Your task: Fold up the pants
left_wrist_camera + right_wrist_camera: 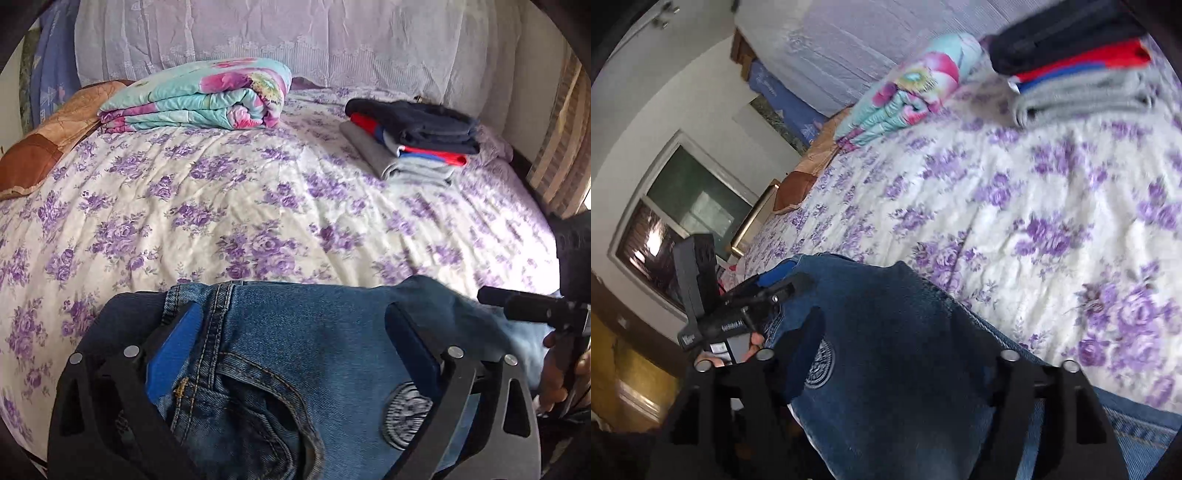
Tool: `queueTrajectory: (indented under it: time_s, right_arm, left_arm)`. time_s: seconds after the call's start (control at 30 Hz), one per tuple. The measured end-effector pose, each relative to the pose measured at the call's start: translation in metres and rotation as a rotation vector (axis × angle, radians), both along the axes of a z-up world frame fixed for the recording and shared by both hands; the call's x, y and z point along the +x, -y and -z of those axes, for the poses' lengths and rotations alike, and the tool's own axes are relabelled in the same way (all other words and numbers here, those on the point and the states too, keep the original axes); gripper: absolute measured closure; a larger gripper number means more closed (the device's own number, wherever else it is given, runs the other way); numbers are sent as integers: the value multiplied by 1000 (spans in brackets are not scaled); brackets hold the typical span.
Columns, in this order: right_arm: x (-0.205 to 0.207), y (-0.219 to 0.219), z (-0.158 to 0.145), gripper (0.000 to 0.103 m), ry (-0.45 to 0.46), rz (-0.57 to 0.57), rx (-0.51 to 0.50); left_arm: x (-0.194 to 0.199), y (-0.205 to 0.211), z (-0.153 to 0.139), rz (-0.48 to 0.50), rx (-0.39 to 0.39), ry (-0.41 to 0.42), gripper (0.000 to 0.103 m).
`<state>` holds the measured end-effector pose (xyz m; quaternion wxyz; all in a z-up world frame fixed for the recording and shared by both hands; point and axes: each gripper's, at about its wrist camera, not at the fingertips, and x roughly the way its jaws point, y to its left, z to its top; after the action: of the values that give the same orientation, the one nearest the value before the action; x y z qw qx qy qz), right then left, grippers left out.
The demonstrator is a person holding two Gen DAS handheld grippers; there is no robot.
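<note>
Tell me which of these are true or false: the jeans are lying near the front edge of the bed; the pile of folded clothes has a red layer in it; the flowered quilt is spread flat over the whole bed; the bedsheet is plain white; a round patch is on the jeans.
1. The jeans lie at the near edge of the bed. True.
2. The pile of folded clothes has a red layer. True.
3. The flowered quilt is spread over the whole bed. False: it sits folded at the far side.
4. The bedsheet is plain white. False: it carries purple flowers.
5. A round patch is on the jeans. True.
</note>
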<state>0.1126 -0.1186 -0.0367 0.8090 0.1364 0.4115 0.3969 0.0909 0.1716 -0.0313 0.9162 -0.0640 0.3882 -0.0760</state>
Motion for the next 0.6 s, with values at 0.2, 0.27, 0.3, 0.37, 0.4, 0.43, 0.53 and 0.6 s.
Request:
queueTrajectory:
  time_s: [0.2, 0.27, 0.3, 0.37, 0.4, 0.43, 0.53, 0.6]
  right_arm:
    - [-12, 16, 49, 20, 12, 83, -81]
    - [-15, 14, 45, 20, 32, 85, -106]
    - [-18, 20, 39, 20, 23, 91, -68]
    - [-35, 43, 19, 20, 63, 118, -8]
    - [-45, 55, 9, 20, 101, 145, -12]
    - [-59, 73, -2, 20, 146, 180, -15]
    - [-91, 137, -15, 18, 216, 348, -50]
    - [-104, 177, -8, 15, 210, 469, -90]
  left_arm:
    - [-20, 5, 29, -41, 81, 3, 5]
    - [-19, 21, 42, -71, 215, 52, 5]
    - [-17, 31, 43, -90, 284, 55, 4]
    - [-18, 34, 33, -116, 267, 45, 4]
    - [-22, 32, 25, -113, 226, 49, 4]
    - [-28, 30, 16, -105, 186, 56, 4]
    - [-51, 42, -2, -37, 97, 58, 5]
    - [-70, 64, -8, 15, 110, 83, 5]
